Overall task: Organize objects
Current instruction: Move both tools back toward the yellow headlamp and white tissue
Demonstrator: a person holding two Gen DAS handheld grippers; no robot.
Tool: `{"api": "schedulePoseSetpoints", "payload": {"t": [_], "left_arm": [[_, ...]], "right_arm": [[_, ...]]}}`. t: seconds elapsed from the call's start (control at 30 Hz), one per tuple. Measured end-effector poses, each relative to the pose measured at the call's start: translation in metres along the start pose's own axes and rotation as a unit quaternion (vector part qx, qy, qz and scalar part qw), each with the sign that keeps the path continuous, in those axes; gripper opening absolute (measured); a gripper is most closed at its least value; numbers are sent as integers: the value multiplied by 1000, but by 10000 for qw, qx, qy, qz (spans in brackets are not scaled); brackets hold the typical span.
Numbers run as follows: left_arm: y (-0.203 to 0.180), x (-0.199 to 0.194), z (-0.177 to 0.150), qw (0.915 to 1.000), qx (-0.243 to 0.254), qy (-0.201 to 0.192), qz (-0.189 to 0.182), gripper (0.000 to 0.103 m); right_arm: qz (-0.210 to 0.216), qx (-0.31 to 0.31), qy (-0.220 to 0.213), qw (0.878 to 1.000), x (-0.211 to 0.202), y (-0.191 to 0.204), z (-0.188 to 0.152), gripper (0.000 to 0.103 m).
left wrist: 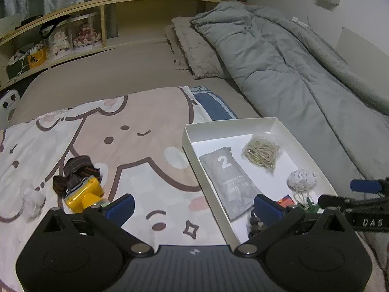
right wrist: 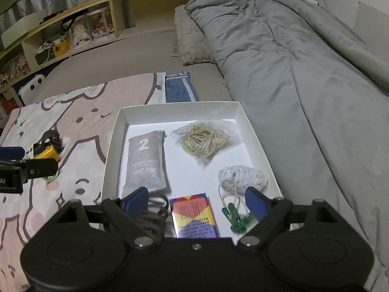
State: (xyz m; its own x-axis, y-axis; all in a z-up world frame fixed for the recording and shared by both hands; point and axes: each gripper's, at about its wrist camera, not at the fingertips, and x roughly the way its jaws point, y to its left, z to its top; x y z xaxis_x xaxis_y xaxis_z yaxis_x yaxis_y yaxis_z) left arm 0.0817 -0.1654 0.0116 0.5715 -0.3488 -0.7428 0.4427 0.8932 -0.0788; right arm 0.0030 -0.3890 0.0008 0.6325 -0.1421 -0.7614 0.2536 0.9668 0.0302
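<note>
A: Why are the items sitting in the white box point(right wrist: 252, 131)?

B: You are collecting small objects there: the grey pouch point(right wrist: 145, 163), the bag of rubber bands point(right wrist: 206, 141), the white cord ball point(right wrist: 240, 178), the colourful card box point(right wrist: 193, 215), the green clips point(right wrist: 237, 220) and a dark coiled cable point(right wrist: 155, 209) are lying inside. The yellow headlamp point(left wrist: 83, 191) is lying outside, on the cartoon blanket point(left wrist: 136, 150).

A: How are the tools standing?

B: You are holding the right gripper point(right wrist: 195, 199) angled down over the box's near end, jaws apart, gripping nothing. You are tilting the left gripper point(left wrist: 193, 205) down across the box's left wall, jaws wide apart and empty, the headlamp just beside its left finger.
</note>
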Motion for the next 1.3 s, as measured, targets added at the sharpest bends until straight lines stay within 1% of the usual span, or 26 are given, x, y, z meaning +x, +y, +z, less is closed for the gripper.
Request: {"api": "schedulePoseSetpoints", "payload": {"t": [0.1, 0.13, 0.17, 0.3, 0.4, 0.57, 0.7, 0.93, 1.07, 1.17, 1.3], "left_arm": [[4, -11, -6, 9999, -102, -30, -13, 103], [6, -15, -9, 9999, -122, -31, -4, 103], [7, -19, -11, 9999, -130, -29, 8, 103], [15, -30, -20, 9998, -189, -57, 75, 103], [22, -36, -28, 9997, -192, -55, 152, 103], [39, -41, -38, 9992, -326, -79, 228, 103], [56, -42, -42, 9980, -527, -147, 320, 103], [92, -39, -46, 9954, -663, -248, 641, 103], [118, -37, -45, 9921, -898, -302, 824, 103], [138, -33, -46, 9895, -1082, -328, 896, 103], [164, -29, -49, 9846, -1357, -413, 1018, 103]], "right_arm": [[47, -39, 46, 10000, -7, 4, -8, 89], [40, -39, 45, 10000, -10, 5, -11, 92], [23, -43, 36, 10000, -12, 6, -13, 96], [-20, 60, -58, 10000, -21, 8, -21, 103], [-43, 218, -128, 9997, -25, 8, -24, 103], [-197, 227, -195, 9994, -26, 14, -28, 103], [-148, 245, -300, 9991, -25, 22, -27, 103], [0, 173, -440, 9989, -12, 53, -20, 103], [111, 120, -421, 9990, 1, 76, -13, 103], [194, 36, -468, 9987, 10, 93, -8, 103], [258, -82, -673, 9974, 24, 116, -5, 103]]}}
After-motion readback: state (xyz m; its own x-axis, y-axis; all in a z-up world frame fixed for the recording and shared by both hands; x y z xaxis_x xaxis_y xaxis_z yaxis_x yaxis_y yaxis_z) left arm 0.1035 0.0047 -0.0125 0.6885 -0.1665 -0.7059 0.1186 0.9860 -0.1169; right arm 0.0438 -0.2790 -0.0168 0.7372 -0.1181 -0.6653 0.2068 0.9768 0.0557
